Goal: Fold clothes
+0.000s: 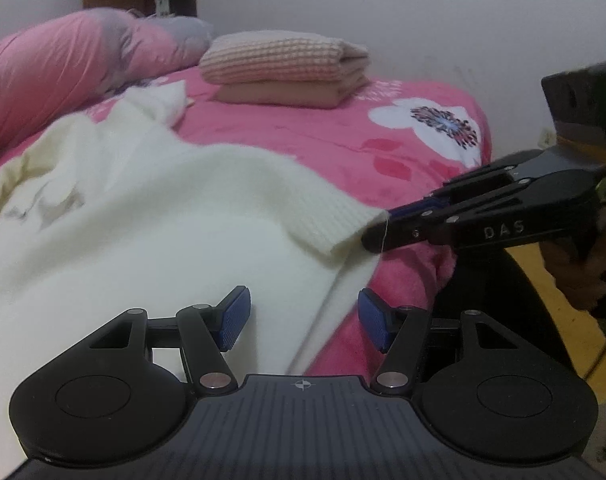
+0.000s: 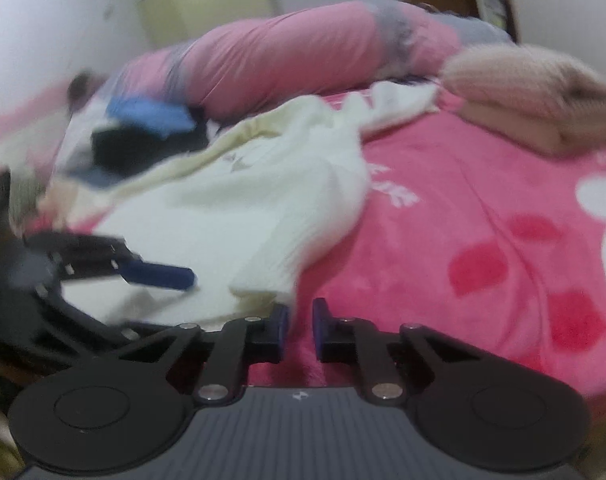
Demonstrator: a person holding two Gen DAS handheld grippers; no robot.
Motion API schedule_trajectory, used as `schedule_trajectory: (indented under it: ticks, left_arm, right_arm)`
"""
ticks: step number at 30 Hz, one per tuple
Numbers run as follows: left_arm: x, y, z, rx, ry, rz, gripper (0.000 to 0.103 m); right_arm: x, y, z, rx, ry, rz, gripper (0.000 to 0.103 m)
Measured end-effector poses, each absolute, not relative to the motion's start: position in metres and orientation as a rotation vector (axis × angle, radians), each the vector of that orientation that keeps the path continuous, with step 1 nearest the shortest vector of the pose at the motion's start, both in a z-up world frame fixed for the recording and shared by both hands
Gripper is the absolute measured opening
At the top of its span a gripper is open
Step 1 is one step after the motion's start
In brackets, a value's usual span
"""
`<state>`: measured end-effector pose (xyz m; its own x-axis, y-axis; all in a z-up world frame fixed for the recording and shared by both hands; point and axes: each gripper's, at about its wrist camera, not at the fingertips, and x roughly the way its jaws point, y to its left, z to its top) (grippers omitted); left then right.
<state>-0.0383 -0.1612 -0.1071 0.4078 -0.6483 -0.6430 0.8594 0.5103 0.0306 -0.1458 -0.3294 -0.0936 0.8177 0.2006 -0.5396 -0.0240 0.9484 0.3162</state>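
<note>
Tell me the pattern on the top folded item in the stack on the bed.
Pink-and-cream waffle check on the folded blanket, clearest in the left wrist view.

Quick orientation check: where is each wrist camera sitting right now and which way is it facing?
Left wrist: on the left gripper, open over the cream sweater, facing across the pink bed to the wall; the right gripper reaches the sweater's cuff, hand behind.
Right wrist: on the right gripper, nearly shut at the cuff, facing the pillows; blurred.
Shared: sweater, folded blankets, both grippers.
</note>
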Motion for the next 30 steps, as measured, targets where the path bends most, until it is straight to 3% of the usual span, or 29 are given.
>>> schedule_trajectory:
  ticks: [5,13,22,30]
  left_arm:
    - [-0.038,-0.175,-0.111,0.421,0.596,-0.961,0.06]
    - [-0.036,-0.18,-0.111,0.383,0.606,-0.927,0.056]
    - [-0.036,-0.17,-0.108,0.361,0.608,-0.903,0.048]
    - [-0.042,-0.17,-0.112,0.425,0.579,-0.903,0.046]
  right_arm:
    - [-0.154,-0.339,-0.1,0.41,0.562,0.108,0.014]
    - [-0.154,-0.308,-0.093,0.135,0.492,0.066,0.016]
    - [-0.172,-0.335,-0.101,0.375,0.486,-0.002,0.005]
    - [-0.18,-0.339,-0.093,0.354,0.465,0.021,0.008]
